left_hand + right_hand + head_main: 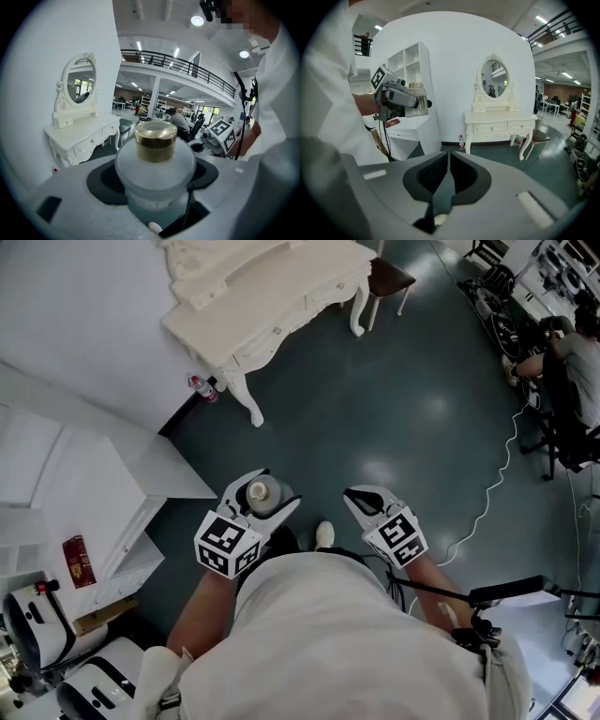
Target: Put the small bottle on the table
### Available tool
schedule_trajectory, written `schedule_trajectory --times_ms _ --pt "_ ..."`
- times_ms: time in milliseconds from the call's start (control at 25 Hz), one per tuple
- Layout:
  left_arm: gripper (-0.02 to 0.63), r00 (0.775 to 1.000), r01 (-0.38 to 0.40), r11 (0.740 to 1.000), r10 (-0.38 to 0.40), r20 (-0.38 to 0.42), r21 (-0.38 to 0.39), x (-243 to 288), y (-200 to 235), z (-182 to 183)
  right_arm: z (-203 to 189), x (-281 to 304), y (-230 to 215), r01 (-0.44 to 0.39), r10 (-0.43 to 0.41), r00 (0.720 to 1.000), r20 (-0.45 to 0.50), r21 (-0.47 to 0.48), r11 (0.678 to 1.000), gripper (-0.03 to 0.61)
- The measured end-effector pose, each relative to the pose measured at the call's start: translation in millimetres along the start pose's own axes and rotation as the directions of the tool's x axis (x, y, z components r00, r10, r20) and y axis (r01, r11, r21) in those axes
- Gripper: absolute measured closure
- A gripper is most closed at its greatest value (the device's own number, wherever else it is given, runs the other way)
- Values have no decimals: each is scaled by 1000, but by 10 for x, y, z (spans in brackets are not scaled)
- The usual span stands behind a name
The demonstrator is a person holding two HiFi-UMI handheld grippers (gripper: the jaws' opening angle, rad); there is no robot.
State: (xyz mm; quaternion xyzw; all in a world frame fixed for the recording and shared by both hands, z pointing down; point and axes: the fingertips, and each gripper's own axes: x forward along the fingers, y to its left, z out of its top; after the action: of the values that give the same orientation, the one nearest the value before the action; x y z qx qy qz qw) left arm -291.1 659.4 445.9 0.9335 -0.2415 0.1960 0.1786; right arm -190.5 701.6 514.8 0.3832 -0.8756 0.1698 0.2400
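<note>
We hold the small bottle (154, 171) in our left gripper (272, 493). The jaws stand wide apart and press on the round body of the bottle from both sides. The bottle stands upright, with its gold cap (155, 140) on top. Our right gripper (364, 501) is closed tight and has nothing in it.

We stand on the dark green floor (394, 399). The white table (281, 287) with the oval mirror (493, 77) is well away from us, against the white wall (75, 315). So the bottle is not on the table yet. It is up in the air, close in front of us.

The bottle looks like cloudy glass. We think it is hard and will not squash. It is small, so it is likely light, but glass can break if it falls on this hard floor. Its sides look smooth, so it may be slippery.

We think the best place to hold it is where we hold it now, around the fat middle. The cap is thin and shiny and might slip or come loose. At the table, we should set the flat bottom down gently before we let go.
</note>
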Motion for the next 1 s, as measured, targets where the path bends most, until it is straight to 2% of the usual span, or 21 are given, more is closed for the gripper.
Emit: schedule_trajectory --times_ms 80,200,480,600,800,1000 --pt "275 1000 13 1000 -12 -11 5 133 -18 33 -16 -6 -131 8 -8 1000 4 11 1000 536" --pt "275 998 37 999 -37 -42 10 342 79 73 10 66 -344 17 -18 1000 7 29 999 534" --pt "275 996 89 996 -89 -33 8 988 729 366 288 460 -1067 43 -43 999 2 71 997 577" --pt "275 993 112 993 -111 -38 32 1276 1121 650 615 663 -1467 52 -52 999 -3 82 995 577" --pt "275 983 184 979 -181 -41 91 1749 1701 1241 1289 1012 -2175 97 -97 995 -6 33 995 578" --pt "275 975 220 967 -215 -51 131 2247 2388 1672 1729 1523 -2889 132 -131 991 -27 38 990 578"
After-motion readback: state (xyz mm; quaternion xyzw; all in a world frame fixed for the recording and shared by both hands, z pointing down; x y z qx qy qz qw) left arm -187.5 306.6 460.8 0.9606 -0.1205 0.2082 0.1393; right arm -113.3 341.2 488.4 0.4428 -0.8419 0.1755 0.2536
